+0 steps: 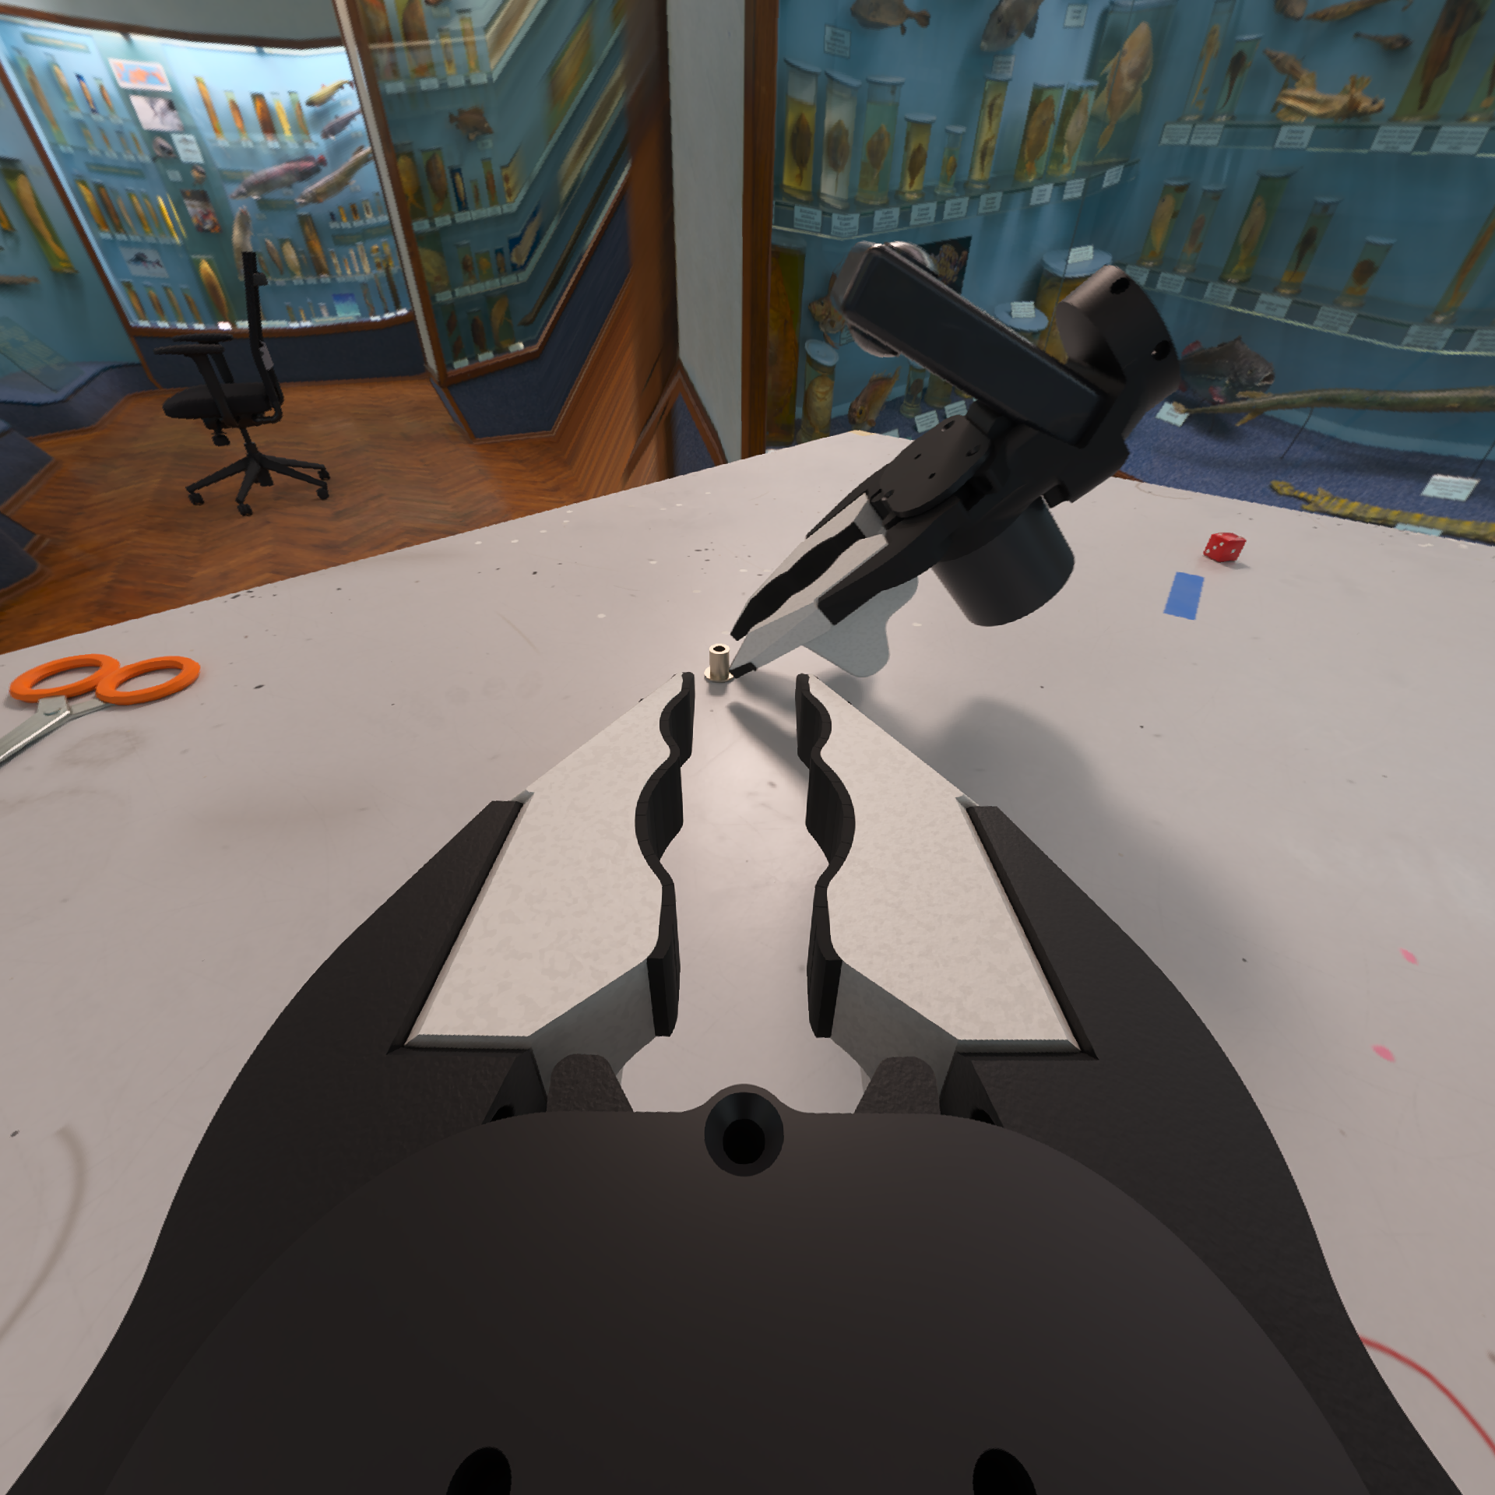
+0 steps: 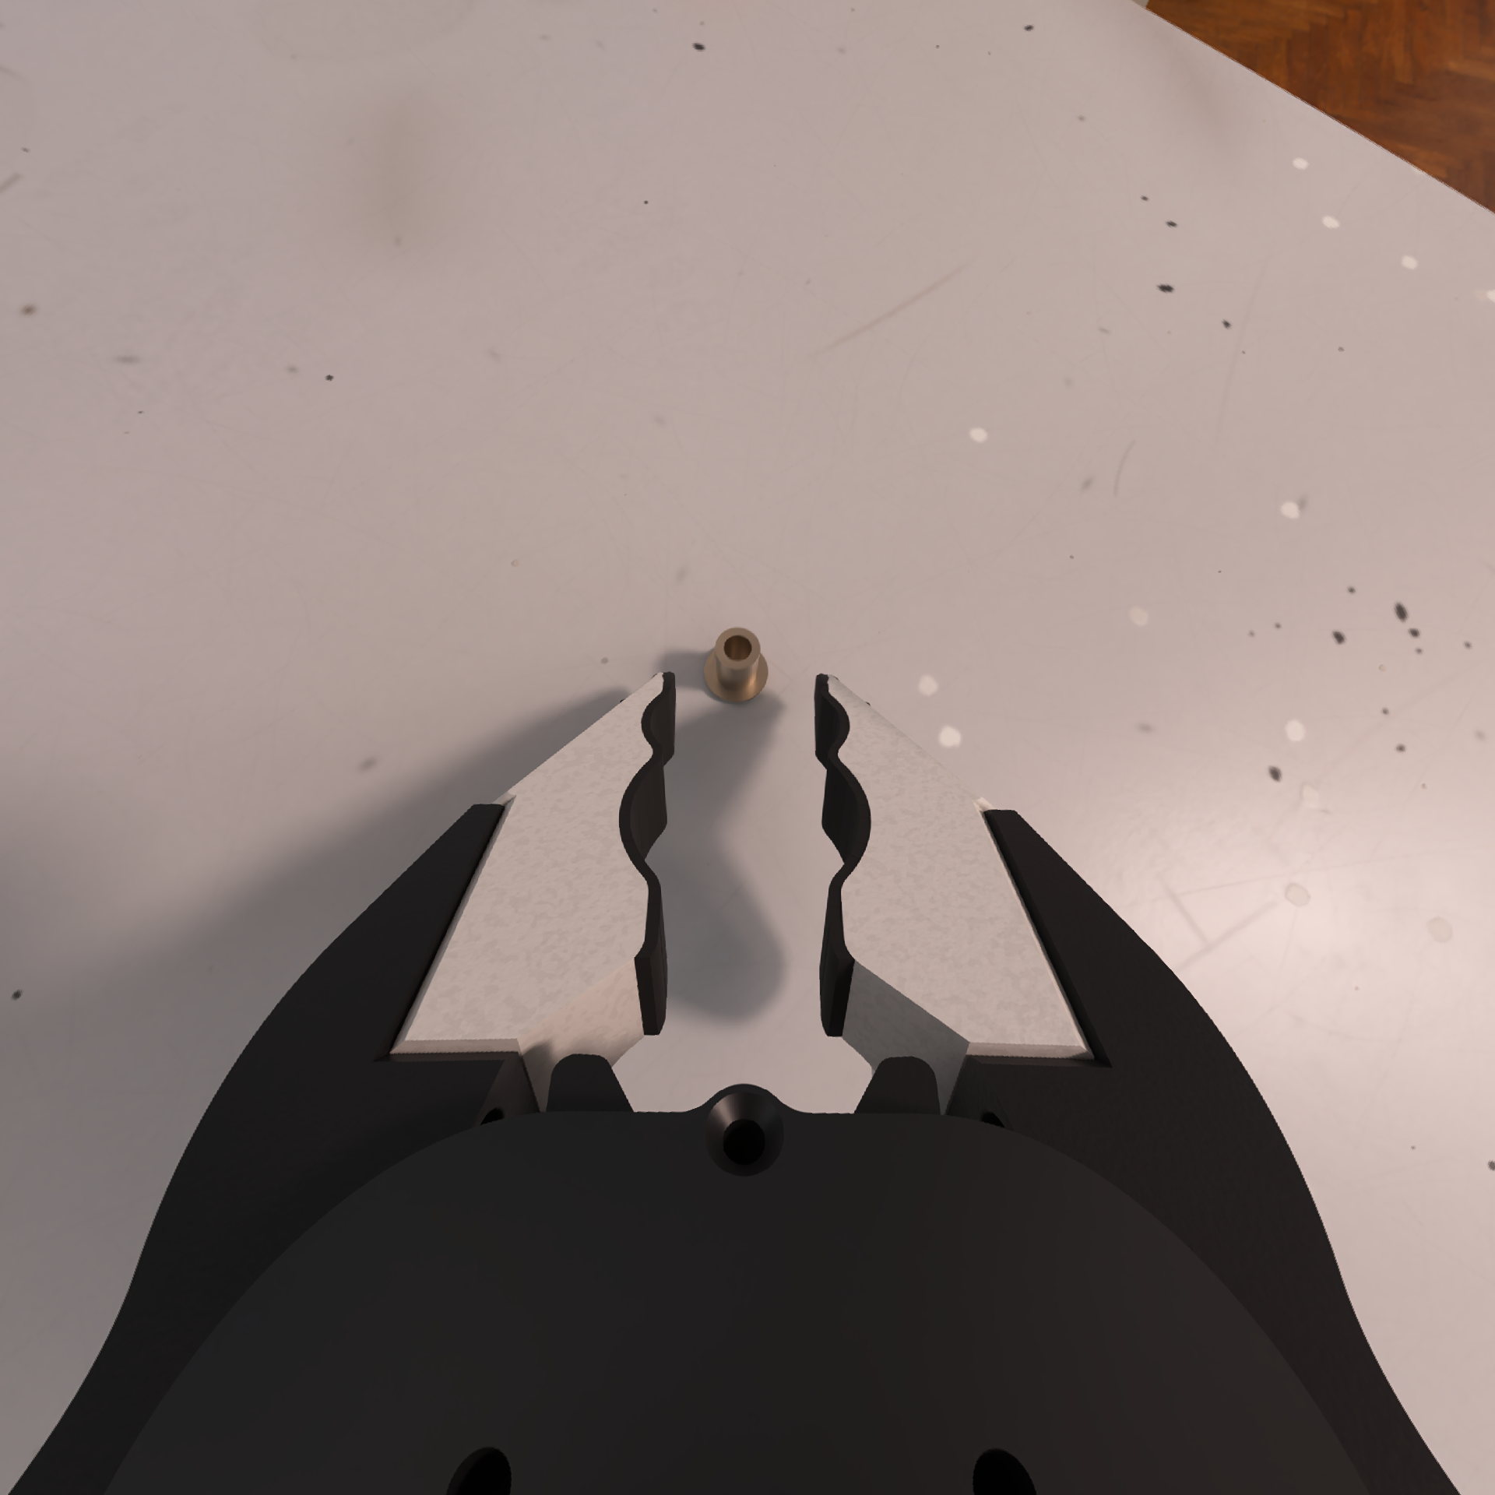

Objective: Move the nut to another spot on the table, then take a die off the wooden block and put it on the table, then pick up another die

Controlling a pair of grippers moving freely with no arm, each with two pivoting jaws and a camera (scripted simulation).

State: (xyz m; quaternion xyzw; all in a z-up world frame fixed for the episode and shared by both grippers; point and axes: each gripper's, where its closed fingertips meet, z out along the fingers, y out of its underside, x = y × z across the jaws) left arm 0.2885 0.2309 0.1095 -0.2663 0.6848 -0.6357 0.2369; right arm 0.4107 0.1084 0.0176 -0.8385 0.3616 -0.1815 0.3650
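The nut [image 2: 737,664] is a small brass-coloured sleeve with a flange, standing upright on the white table [image 2: 485,323]. My right gripper [image 2: 744,683] is open and empty, tilted steeply down, with the nut just ahead of its fingertips and a little left of centre. In the left wrist view the nut [image 1: 718,662] stands just beyond my open, empty left gripper [image 1: 744,683], and the right gripper [image 1: 738,647] comes down on it from the far right. A red die [image 1: 1223,548] lies on the table far right. No wooden block is in view.
Orange-handled scissors [image 1: 97,683] lie at the table's left edge. A blue tape strip [image 1: 1183,595] lies near the die. The table's far edge [image 1: 566,510] drops to a wooden floor with a black office chair [image 1: 235,388]. The table corner also shows in the right wrist view [image 2: 1335,121].
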